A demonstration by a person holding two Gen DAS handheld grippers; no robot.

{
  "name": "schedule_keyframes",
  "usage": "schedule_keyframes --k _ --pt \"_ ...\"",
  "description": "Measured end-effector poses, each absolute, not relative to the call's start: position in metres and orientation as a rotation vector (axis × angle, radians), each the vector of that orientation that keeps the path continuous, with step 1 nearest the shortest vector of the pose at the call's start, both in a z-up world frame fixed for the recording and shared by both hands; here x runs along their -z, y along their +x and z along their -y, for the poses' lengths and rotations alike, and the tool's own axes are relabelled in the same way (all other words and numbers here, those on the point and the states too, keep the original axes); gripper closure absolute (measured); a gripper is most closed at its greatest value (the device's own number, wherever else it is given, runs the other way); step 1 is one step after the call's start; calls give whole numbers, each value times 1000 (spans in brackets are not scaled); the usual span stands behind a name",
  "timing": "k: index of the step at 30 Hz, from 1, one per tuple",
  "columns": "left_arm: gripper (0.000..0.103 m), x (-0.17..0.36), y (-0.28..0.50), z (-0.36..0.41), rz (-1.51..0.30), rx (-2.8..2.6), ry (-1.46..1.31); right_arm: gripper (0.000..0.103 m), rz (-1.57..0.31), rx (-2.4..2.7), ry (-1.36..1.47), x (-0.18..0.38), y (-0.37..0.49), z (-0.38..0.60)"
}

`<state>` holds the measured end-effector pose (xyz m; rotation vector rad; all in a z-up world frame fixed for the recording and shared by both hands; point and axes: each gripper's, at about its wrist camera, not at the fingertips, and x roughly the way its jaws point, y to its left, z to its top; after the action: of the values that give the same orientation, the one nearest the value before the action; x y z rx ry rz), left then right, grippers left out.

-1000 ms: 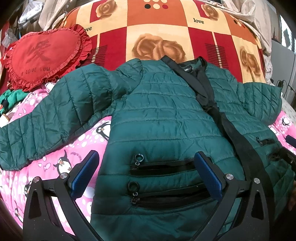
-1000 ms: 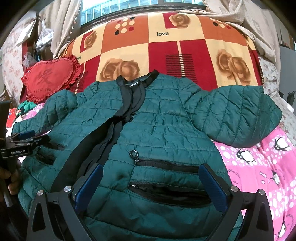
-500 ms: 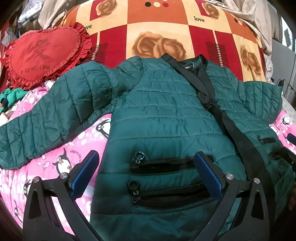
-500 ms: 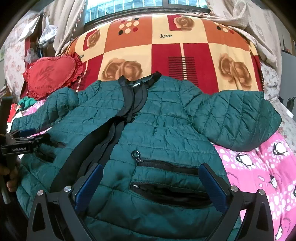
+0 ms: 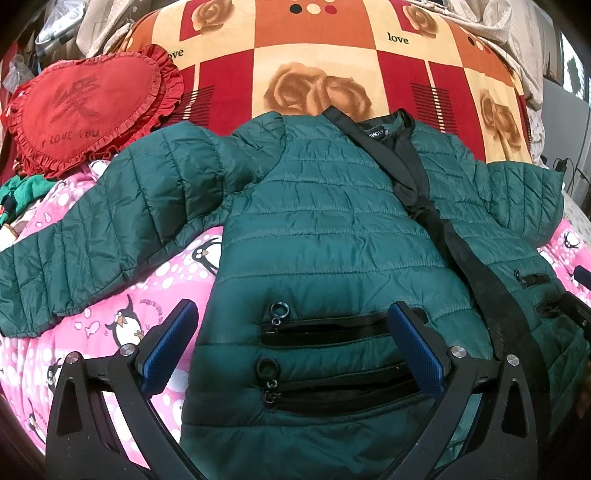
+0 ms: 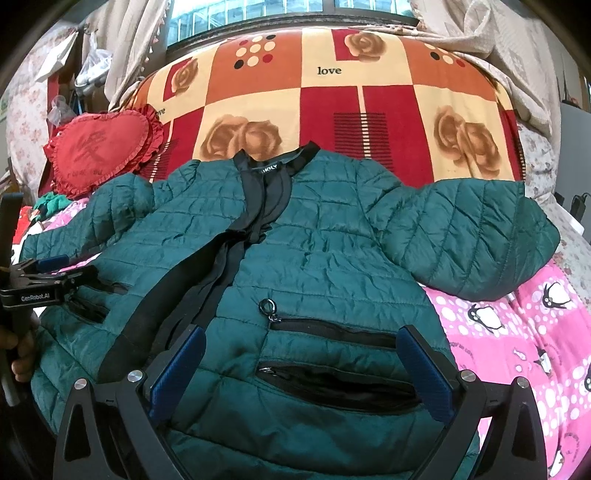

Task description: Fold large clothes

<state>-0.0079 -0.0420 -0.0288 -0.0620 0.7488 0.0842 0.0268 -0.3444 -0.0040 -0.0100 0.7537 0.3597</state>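
A dark green quilted jacket (image 5: 325, 229) lies front up on the bed, its black zip band running down the middle and both sleeves spread sideways. My left gripper (image 5: 291, 343) hangs open over the jacket's left zip pockets (image 5: 325, 328), holding nothing. In the right wrist view the same jacket (image 6: 325, 251) fills the middle. There my right gripper (image 6: 301, 363) stands open above the right pockets (image 6: 332, 328). The left gripper (image 6: 48, 282) also shows at the left edge of that view, held by a hand. The right sleeve (image 6: 469, 236) is bent back on itself.
The jacket rests on a pink penguin blanket (image 5: 122, 317) and a red, orange and cream rose blanket (image 5: 314, 62). A red heart-shaped cushion (image 5: 85, 107) lies at the far left. Curtains and a window (image 6: 288, 14) are behind the bed.
Both views have drifted slightly, with the jacket sitting a little lower in each frame. The jacket itself lies as before and both grippers stay open.
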Motion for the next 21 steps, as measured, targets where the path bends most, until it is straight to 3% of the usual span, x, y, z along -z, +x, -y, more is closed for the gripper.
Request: schedule_keyframes --k 21 --pt "0 31 -6 43 -757 -88 -52 1 -705 -340 -50 3 25 345"
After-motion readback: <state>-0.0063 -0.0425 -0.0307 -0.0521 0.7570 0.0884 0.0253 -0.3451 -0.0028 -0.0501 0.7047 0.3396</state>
